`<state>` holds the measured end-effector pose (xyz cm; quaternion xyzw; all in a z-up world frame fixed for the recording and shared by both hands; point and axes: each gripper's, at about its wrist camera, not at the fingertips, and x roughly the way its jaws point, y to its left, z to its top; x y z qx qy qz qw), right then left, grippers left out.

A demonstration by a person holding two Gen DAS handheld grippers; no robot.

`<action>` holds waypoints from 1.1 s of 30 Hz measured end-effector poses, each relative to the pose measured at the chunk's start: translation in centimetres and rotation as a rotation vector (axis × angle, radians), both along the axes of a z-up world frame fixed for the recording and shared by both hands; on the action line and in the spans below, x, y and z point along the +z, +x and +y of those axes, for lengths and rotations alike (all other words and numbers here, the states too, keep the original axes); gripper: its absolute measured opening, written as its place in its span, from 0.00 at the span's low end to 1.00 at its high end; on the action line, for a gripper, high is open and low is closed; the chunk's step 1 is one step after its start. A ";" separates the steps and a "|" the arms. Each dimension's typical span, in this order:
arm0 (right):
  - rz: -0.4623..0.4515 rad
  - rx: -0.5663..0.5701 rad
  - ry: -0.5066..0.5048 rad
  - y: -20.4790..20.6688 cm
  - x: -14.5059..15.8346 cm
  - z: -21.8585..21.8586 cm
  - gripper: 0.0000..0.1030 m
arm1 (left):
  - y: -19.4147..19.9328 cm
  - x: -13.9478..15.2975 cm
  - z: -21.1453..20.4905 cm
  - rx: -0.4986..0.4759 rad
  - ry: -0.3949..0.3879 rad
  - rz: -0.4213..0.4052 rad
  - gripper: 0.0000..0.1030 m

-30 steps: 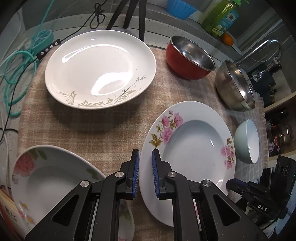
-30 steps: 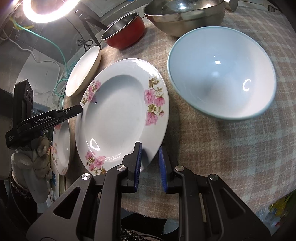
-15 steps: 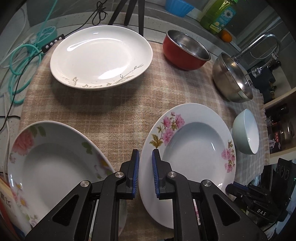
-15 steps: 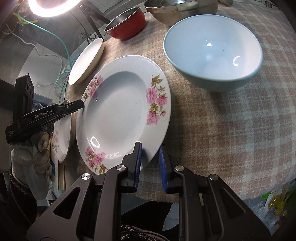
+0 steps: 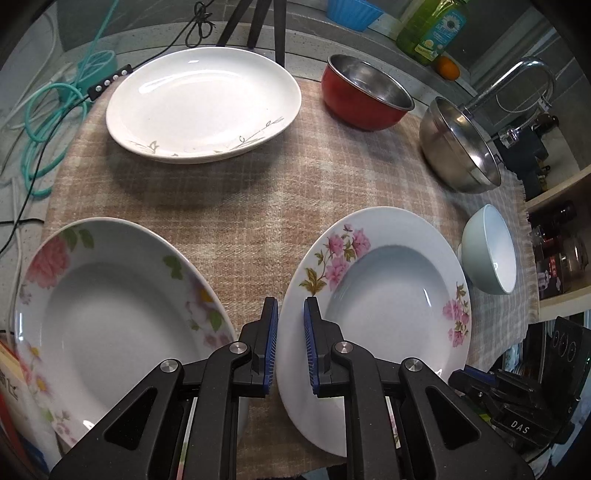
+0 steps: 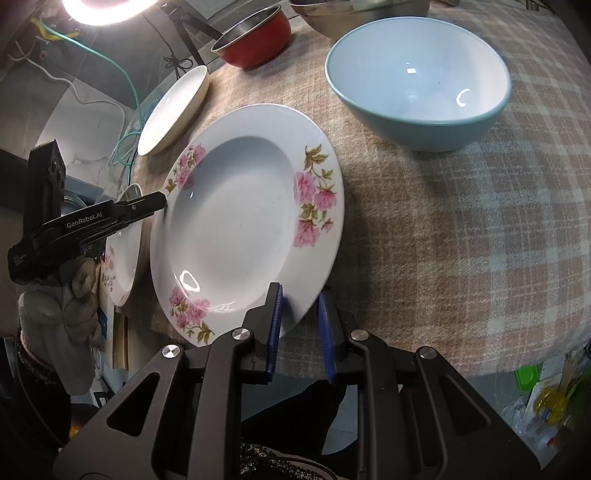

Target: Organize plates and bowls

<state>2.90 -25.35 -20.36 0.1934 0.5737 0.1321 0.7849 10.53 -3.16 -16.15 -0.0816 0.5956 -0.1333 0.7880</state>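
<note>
A white deep plate with pink flowers (image 5: 376, 295) is held over the checked cloth by both grippers. My left gripper (image 5: 290, 321) is shut on its left rim. My right gripper (image 6: 299, 306) is shut on its near right rim. In the right wrist view the left gripper (image 6: 160, 201) shows at the far edge of the pink-flower plate (image 6: 229, 221). A second floral plate (image 5: 110, 314) lies to the left. A large white plate with a grey leaf pattern (image 5: 203, 103) sits at the back. A pale blue bowl (image 6: 417, 81) stands to the right.
A red bowl with a steel inside (image 5: 365, 92) and a steel bowl (image 5: 461, 144) stand at the back right of the cloth (image 5: 258, 206). A tap (image 5: 517, 81), a green soap bottle (image 5: 432, 26) and teal cables (image 5: 48, 122) surround it. Tripod legs (image 5: 258, 22) rise behind.
Both grippers have carried the pink-flower plate toward the near left. The second floral plate has come further into the left wrist view, and the blue bowl now lies farther from the right gripper.
</note>
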 end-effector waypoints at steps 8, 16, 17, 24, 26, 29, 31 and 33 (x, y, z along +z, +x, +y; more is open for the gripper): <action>-0.002 0.007 -0.005 0.1 -0.1 0.0 0.20 | -0.6 -0.1 0.0 0.005 0.004 -0.005 0.12; -0.054 -0.008 -0.055 0.0 1.5 -0.5 0.27 | -0.5 0.2 0.0 -0.004 0.006 -0.007 0.12; -0.064 -0.009 -0.060 0.0 1.8 -0.5 0.27 | -0.5 0.4 0.1 -0.003 0.011 -0.016 0.12; -0.148 -0.006 -0.097 0.1 4.3 -0.3 0.48 | -0.4 2.2 0.7 0.020 0.010 -0.070 0.13; -0.169 0.009 -0.108 0.3 4.9 0.0 0.48 | -0.7 2.6 0.9 0.030 0.005 -0.085 0.13; -0.188 0.037 -0.115 0.9 5.4 0.8 0.55 | -1.5 3.0 1.6 0.064 -0.016 -0.098 0.21; -0.196 0.060 -0.115 1.4 5.6 1.5 0.58 | -2.2 3.3 2.1 0.089 -0.015 -0.110 0.24; -0.202 0.085 -0.118 1.8 5.8 2.3 0.58 | -2.8 3.6 2.7 0.116 -0.012 -0.123 0.24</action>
